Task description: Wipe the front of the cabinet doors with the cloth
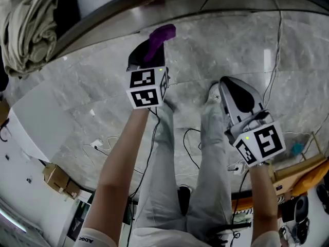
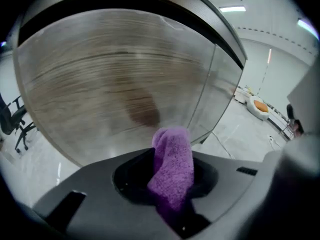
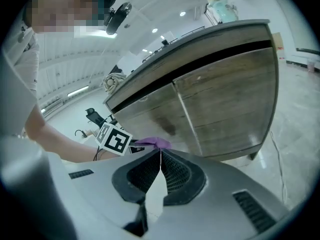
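Purple terry cloth (image 2: 172,169) is bunched into a thick roll and pinched in the left gripper (image 2: 170,184), whose jaws clamp its lower part while the free end stands up and forward out of them. The roll's long axis runs along the jaws, pointing at the cabinet front. That front is two wood-grain doors. The left door (image 2: 115,79) fills most of the left gripper view, and a thin vertical seam (image 2: 204,99) parts it from the right door (image 2: 225,89). A dark patch (image 2: 142,109) sits on the left door just above and left of the cloth's tip, so the cloth is already aimed at that panel and close before it. No view shows whether the nap touches the wood. The coming wipe turns on that one relation, and I judge it needs only a short push toward the door before any sweep across the grain. The right gripper (image 3: 161,156) has its jaws closed on each other with nothing between them. It hangs back from the cabinet, opposite the right door and farther out than the left gripper — the left one is clearly the nearer, working claw. From the head view, the cloth's tip (image 1: 160,37) lies right at the foot of the cabinet face, with the right gripper (image 1: 224,86) well behind it.
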`<action>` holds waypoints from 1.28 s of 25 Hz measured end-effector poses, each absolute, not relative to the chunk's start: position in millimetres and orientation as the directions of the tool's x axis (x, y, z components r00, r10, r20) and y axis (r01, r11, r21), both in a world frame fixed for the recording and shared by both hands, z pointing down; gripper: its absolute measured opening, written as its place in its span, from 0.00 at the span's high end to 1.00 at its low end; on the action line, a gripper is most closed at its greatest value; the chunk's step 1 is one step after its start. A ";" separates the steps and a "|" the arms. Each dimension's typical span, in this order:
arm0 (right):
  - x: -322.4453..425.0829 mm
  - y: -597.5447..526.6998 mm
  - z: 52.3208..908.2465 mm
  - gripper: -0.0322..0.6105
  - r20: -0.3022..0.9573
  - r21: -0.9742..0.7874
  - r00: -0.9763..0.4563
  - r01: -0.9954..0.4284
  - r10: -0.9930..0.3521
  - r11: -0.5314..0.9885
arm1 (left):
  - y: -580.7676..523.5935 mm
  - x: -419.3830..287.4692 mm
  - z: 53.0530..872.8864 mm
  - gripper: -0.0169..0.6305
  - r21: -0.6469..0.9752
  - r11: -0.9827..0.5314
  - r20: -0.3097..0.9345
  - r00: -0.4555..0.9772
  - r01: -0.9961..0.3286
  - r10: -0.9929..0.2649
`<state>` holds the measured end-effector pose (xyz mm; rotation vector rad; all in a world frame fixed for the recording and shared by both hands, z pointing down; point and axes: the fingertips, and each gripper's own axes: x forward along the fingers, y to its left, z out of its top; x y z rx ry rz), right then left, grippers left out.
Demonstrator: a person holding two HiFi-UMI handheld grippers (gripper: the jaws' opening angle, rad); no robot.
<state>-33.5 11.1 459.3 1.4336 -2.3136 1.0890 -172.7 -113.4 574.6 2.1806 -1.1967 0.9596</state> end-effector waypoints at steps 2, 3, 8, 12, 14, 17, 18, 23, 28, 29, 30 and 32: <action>0.3 24.1 469.0 0.91 0.545 -0.473 -0.475 -0.855 -0.691 0.214 | -112.4 -127.7 584.9 0.83 0.091 -0.538 0.758 0.408 -0.838 -0.509; 15.6 30.3 473.8 0.91 0.554 -0.473 -0.458 -0.861 -0.695 0.189 | -113.2 -108.0 589.4 0.83 0.096 -0.553 0.756 0.422 -0.827 -0.500; 72.0 56.6 495.7 0.91 0.577 -0.482 -0.368 -0.874 -0.730 0.060 | -129.1 -46.8 610.9 0.83 0.087 -0.597 0.762 0.439 -0.797 -0.475; 88.4 70.0 505.6 0.91 0.577 -0.500 -0.328 -0.866 -0.748 -0.006 | -149.8 -39.1 623.3 0.83 -0.009 -0.628 0.781 0.387 -0.778 -0.490; 86.7 73.8 506.5 0.91 0.576 -0.508 -0.324 -0.861 -0.750 -0.017 | -158.0 -45.4 626.8 0.83 -0.049 -0.637 0.793 0.358 -0.769 -0.493; 76.2 72.9 507.7 0.91 0.575 -0.516 -0.343 -0.856 -0.743 -0.004 | -163.8 -56.9 628.9 0.83 -0.059 -0.640 0.802 0.345 -0.766 -0.487; 71.2 70.5 508.2 0.91 0.574 -0.517 -0.353 -0.856 -0.739 0.006 | -164.0 -60.9 630.2 0.83 -0.060 -0.643 0.805 0.344 -0.763 -0.483; 38.5 47.3 501.8 0.91 0.559 -0.518 -0.398 -0.853 -0.727 0.068 | -167.2 -105.4 639.3 0.83 -0.046 -0.597 0.827 0.305 -0.801 -0.473; 0.2 23.4 499.3 0.91 0.547 -0.510 -0.439 -0.850 -0.713 0.133 | -166.3 -189.2 654.1 0.83 -0.071 -0.509 0.858 0.208 -0.858 -0.470; -8.2 19.4 500.2 0.91 0.546 -0.508 -0.445 -0.849 -0.710 0.142 | -167.2 -207.0 655.1 0.83 -0.074 -0.490 0.861 0.192 -0.869 -0.470; -17.3 15.8 501.3 0.91 0.546 -0.508 -0.449 -0.849 -0.707 0.147 | -168.6 -224.9 656.1 0.83 -0.076 -0.472 0.865 0.178 -0.878 -0.469; -37.3 10.1 503.7 0.91 0.546 -0.509 -0.457 -0.847 -0.702 0.155 | -170.9 -260.7 658.5 0.83 -0.081 -0.442 0.873 0.150 -0.893 -0.463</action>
